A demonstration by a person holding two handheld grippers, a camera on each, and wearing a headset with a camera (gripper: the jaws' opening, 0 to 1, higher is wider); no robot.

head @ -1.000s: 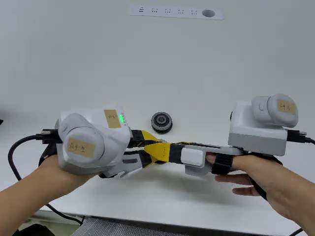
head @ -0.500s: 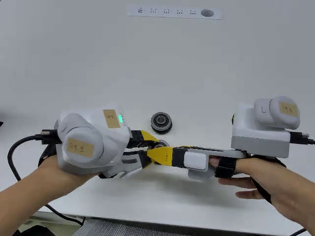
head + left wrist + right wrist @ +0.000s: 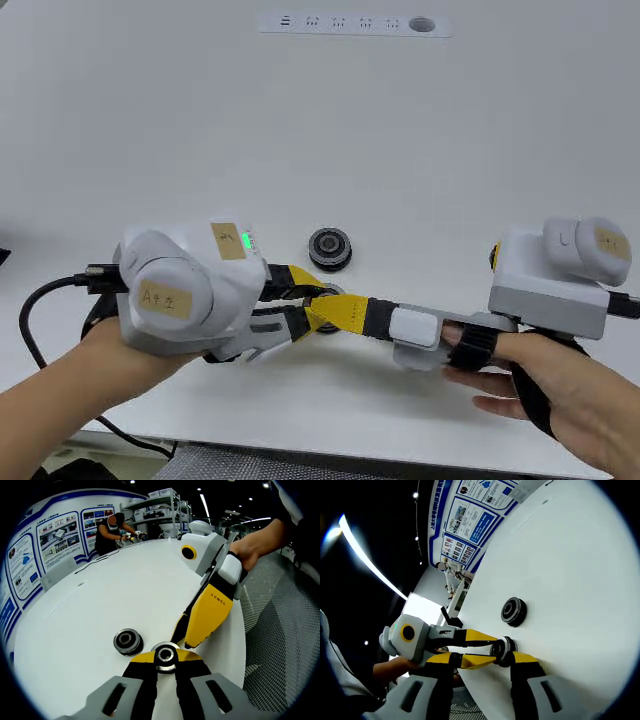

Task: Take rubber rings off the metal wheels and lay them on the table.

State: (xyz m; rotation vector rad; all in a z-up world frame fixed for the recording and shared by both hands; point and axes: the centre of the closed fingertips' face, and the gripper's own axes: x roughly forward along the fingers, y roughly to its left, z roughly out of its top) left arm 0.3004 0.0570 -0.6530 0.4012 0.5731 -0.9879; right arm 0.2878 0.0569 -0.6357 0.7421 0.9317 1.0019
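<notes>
Close to the white table's (image 3: 450,180) near edge, the left gripper (image 3: 312,300) clamps a small metal wheel with a black rubber ring (image 3: 166,656). The right gripper (image 3: 501,656) has its jaws flanking the wheel, grip unclear. A second ringed wheel (image 3: 329,247) lies farther back.

Left gripper (image 3: 318,298): white rounded housing, tan handwritten label (image 3: 228,241), green lamp (image 3: 245,240), black cable (image 3: 40,300) lower left. Right gripper (image 3: 326,313): white, yellow-black jaws, black hand strap (image 3: 470,346).
</notes>
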